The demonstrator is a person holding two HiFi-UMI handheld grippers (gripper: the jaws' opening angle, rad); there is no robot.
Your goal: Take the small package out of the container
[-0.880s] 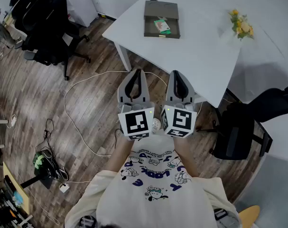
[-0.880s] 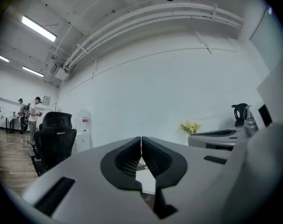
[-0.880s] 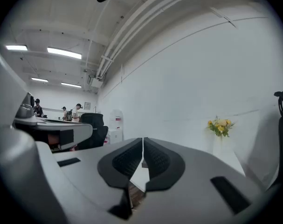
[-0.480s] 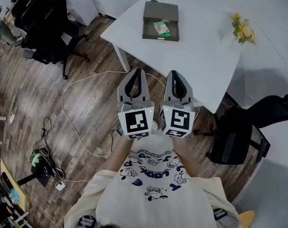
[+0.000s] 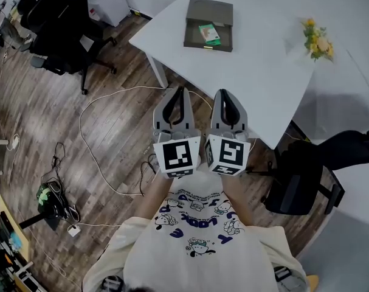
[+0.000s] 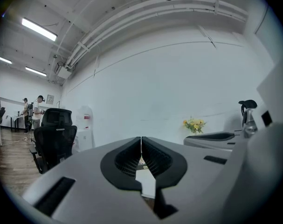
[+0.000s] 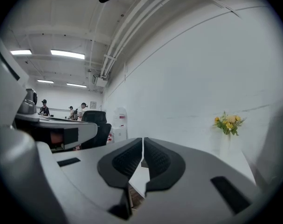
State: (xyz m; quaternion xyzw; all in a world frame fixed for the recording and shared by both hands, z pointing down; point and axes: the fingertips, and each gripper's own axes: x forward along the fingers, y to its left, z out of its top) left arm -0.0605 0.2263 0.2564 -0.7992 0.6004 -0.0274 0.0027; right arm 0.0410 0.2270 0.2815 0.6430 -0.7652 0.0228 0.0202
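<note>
Left gripper (image 5: 179, 96), right gripper (image 5: 224, 98) at frame centre; both jaws pressed together, empty, well short of table (image 5: 263, 84); small package (image 5: 209, 33) lies in container (image 5: 199, 11), top centre; risk: arriving unopened, jaws shove package or slide container.

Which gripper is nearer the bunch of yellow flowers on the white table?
Right. The right gripper is by the near edge of the white table, the bunch of yellow flowers ahead and to its right; the left gripper is beside it, farther left.
</note>
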